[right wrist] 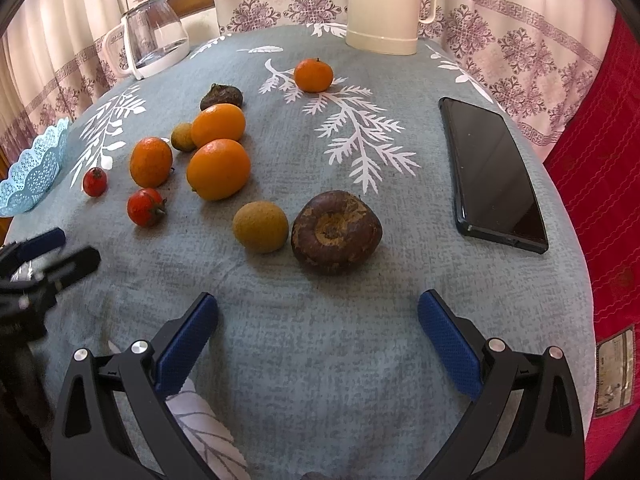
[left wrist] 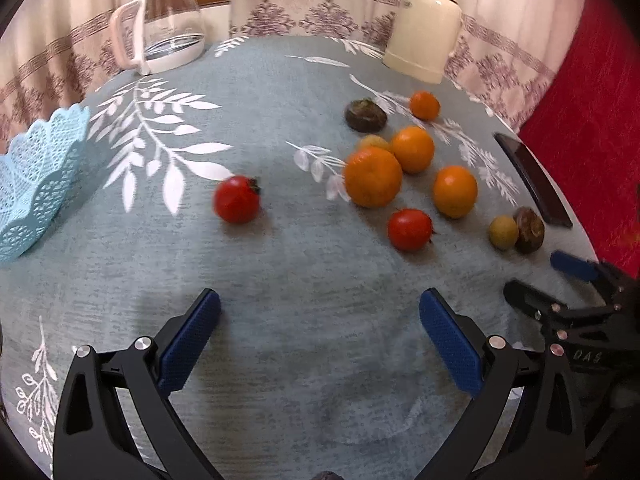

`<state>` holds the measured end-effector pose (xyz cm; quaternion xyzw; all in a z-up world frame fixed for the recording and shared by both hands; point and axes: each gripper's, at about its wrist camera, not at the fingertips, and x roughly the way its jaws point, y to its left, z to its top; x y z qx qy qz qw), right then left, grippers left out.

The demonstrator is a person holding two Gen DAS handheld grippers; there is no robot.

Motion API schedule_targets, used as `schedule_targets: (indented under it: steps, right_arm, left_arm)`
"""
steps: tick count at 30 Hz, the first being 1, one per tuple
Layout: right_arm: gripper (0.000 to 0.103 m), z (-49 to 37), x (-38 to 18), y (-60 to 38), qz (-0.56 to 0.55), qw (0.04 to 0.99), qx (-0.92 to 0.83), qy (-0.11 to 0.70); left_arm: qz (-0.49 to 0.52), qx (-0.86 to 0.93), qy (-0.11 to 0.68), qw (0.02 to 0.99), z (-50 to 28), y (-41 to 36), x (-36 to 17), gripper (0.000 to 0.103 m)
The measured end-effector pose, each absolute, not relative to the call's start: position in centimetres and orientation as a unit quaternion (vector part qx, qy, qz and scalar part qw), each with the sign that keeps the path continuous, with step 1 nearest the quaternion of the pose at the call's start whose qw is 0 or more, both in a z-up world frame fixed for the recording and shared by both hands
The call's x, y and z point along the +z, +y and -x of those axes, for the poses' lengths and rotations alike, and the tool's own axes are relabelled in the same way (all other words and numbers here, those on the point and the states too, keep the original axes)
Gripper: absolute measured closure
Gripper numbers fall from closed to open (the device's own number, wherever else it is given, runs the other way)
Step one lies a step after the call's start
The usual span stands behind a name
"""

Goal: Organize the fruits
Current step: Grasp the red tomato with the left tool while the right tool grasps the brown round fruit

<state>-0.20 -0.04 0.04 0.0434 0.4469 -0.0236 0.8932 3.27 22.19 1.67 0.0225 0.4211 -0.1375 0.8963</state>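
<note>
The left black gripper with blue finger pads [left wrist: 320, 312] hangs over the grey-blue tablecloth with white leaf prints [left wrist: 280, 280], its two fingers spread wide with nothing between them. The right black gripper with blue pads [right wrist: 318, 312] is spread wide too, and it holds nothing.

The fruits lie loose on the cloth. In front of the right gripper sit a round brown wrinkly fruit [right wrist: 336, 232] and a small tan ball-shaped fruit [right wrist: 261, 227], side by side (they look like they touch). Further back are three big oranges in a bunch [right wrist: 218, 168], with a small yellow-green fruit [right wrist: 183, 137] tucked by them. Behind those lie a dark brown fruit [right wrist: 221, 97] and a little orange mandarin [right wrist: 313, 75] on its own. Two small red tomatoes [left wrist: 237, 199] sit nearer the left gripper, well apart from each other.

The light blue lacy plastic basket [left wrist: 36, 184] stands at the far left edge. A black flat phone [right wrist: 492, 172] lies on the right. A clear glass jug [left wrist: 168, 24] and a cream plastic jug [right wrist: 382, 4] stand at the back.
</note>
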Motion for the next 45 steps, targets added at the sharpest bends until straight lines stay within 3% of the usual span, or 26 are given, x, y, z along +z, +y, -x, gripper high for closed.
schedule_targets:
  steps: [13,20,30,40,42,45]
  right_arm:
    - [0.005,0.4,0.0,0.0,-0.04,0.891,-0.019,0.452]
    - [0.005,0.5,-0.1,0.1,-0.037,0.89,-0.017,0.454]
    - [0.005,0.8,0.2,-0.1,-0.044,0.892,-0.005,0.449]
    - [0.005,0.7,2.3,-1.5,-0.09,0.905,0.004,0.416]
    - [0.008,0.3,2.8,-2.0,-0.094,0.91,-0.001,0.405]
    - [0.026,-0.5,2.8,-2.8,-0.103,0.907,-0.011,0.407]
  left_arm:
    - [-0.02,-0.083,0.406,0.91,-8.1,24.6,2.7,0.005]
    - [0.001,-0.084,0.427,0.9,-9.9,24.6,1.6,0.027]
    - [0.016,-0.094,0.415,0.905,-9.8,25.0,1.7,0.068]
    - [0.04,-0.107,0.407,0.906,-9.0,25.6,1.7,0.073]
    - [0.043,-0.108,0.406,0.907,-9.0,25.7,1.8,0.073]
    - [0.05,-0.107,0.404,0.907,-8.8,26.0,1.8,0.073]
